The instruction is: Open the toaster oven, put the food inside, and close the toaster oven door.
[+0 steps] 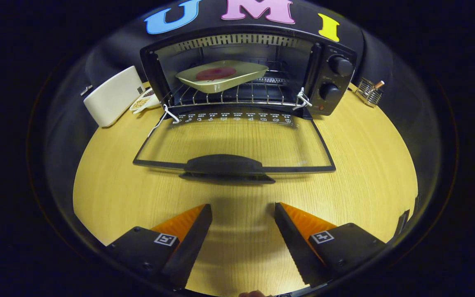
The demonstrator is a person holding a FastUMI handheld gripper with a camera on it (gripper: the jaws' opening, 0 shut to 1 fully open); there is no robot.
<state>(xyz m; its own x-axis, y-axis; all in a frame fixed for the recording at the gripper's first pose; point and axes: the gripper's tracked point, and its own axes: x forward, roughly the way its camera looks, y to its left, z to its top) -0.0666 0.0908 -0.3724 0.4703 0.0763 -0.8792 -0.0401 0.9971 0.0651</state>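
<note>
With the plate of food (221, 76) on the rack, the toaster oven door (233, 144) lies open. Jaws parked apart, empty, before the door handle (225, 165): hook beneath it, swing upward.

Far beyond the claw (243, 214), the white box (114, 95) covers part of a small dish (143, 101) whose grainy contents are too small to name. The tray (222, 76) hides the oven's (249, 72) back rack bars. The dial (340, 65) markings are unreadable.
</note>
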